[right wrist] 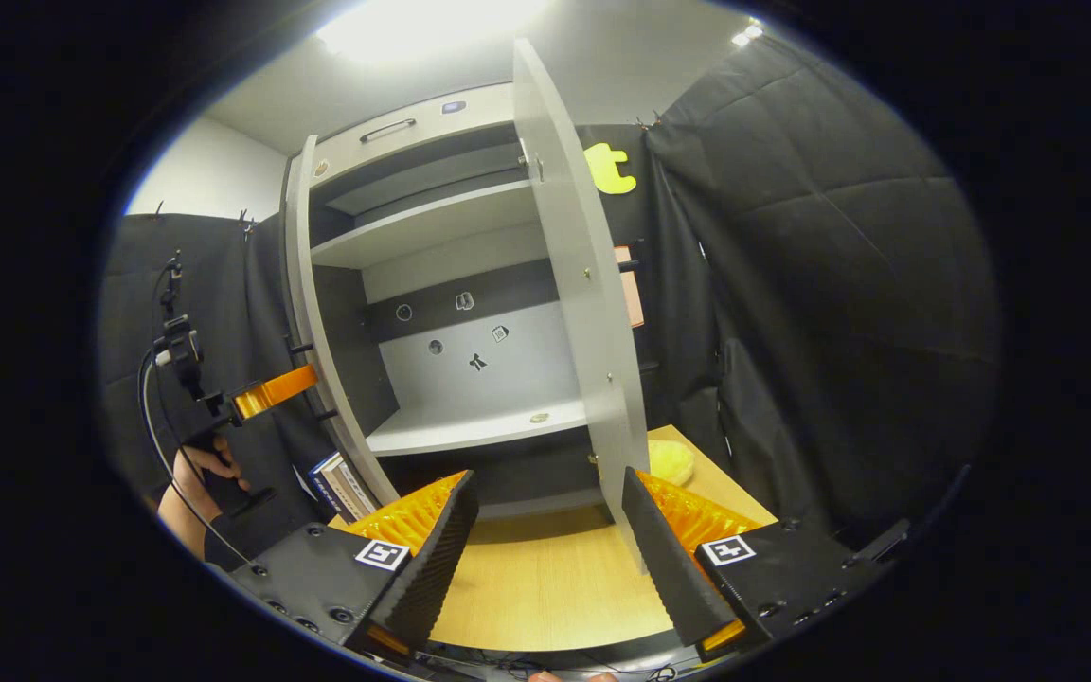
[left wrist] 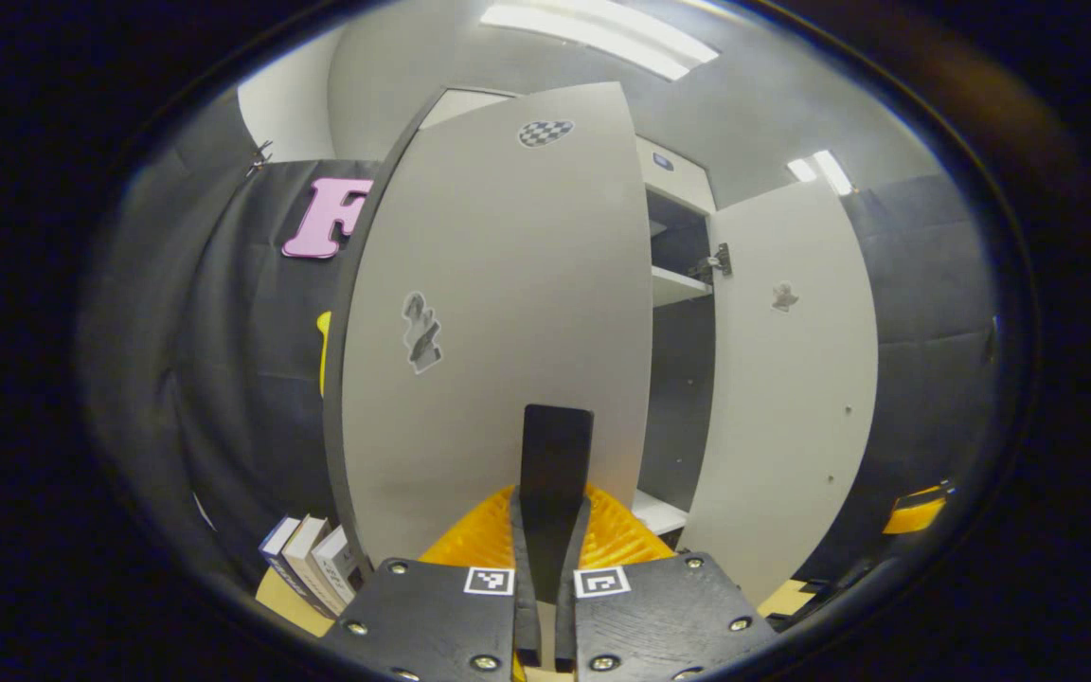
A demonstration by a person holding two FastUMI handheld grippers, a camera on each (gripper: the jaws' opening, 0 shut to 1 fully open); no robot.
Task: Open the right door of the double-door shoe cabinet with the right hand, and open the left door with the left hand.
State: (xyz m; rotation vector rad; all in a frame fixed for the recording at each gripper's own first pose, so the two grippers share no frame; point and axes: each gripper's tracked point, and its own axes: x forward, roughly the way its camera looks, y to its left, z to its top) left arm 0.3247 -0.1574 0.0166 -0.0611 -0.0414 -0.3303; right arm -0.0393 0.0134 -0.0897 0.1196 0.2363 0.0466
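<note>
Both doors swung wide. Left gripper pressed together, tips against left door, as if pushing it outward. Right gripper spread apart, just beside right door, gripping nothing. Shoe cabinet shelves exposed. Nearby: books, a yellow object on the table; nothing blocking.

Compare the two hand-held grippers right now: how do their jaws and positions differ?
The left hand-held gripper has its jaws closed together, in front of the left door. The right hand-held gripper has its jaws spread wide, its fingers either side of the right door's lower edge without pressing on it. Both face the shoe cabinet, whose two doors stand open.
</note>
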